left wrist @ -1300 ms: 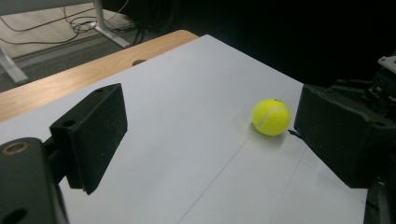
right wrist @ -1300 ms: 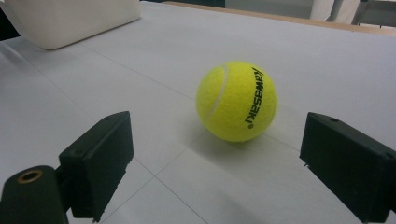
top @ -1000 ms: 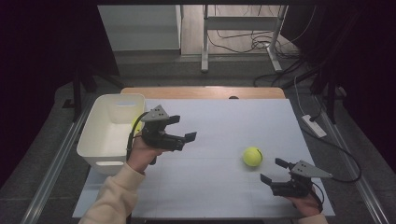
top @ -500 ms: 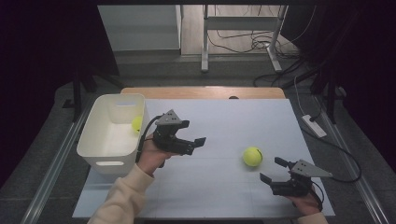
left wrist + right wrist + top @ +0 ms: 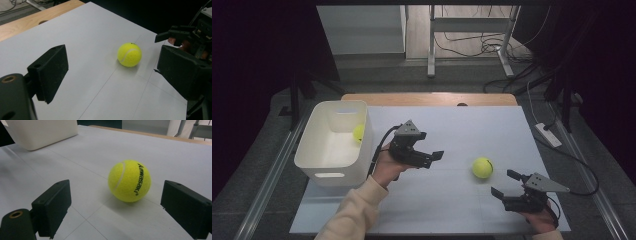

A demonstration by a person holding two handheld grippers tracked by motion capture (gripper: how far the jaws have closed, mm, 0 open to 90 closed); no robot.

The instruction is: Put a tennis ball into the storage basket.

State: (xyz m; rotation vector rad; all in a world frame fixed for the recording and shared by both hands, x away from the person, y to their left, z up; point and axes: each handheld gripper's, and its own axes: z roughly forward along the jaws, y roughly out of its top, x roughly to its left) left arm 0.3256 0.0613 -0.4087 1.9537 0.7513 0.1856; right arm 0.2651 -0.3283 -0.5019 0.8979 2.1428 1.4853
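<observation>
The pale grey surface [image 5: 452,200] is seen from above, with a strip of bare wood [image 5: 427,98] exposed along its far edge. At its left side a white bin [image 5: 319,165] is set, and a yellow ball in the bin [image 5: 358,132] is seen resting against the right inner wall.

The left gripper [image 5: 434,158] is held above the middle of the surface, just to the right of the bin, on a hand that comes out of a cream sleeve [image 5: 354,212]. It is pointed to the right, toward the tennis ball [image 5: 482,167]. Its fingers [image 5: 50,72] are spread apart and nothing is gripped between them; in the left gripper view the tennis ball [image 5: 129,54] is framed between them but well ahead of the tips, untouched.

The right gripper [image 5: 505,184] is held low at the near right corner of the surface. Its fingers [image 5: 53,206] are likewise parted and nothing is clamped. They are aimed at the tennis ball, which lies on the surface just beyond them, apart from both.

The tennis ball is found on the bare surface right of centre, between the two grippers and nearer the right one. In the right gripper view black lettering is seen on the tennis ball [image 5: 129,180].
</observation>
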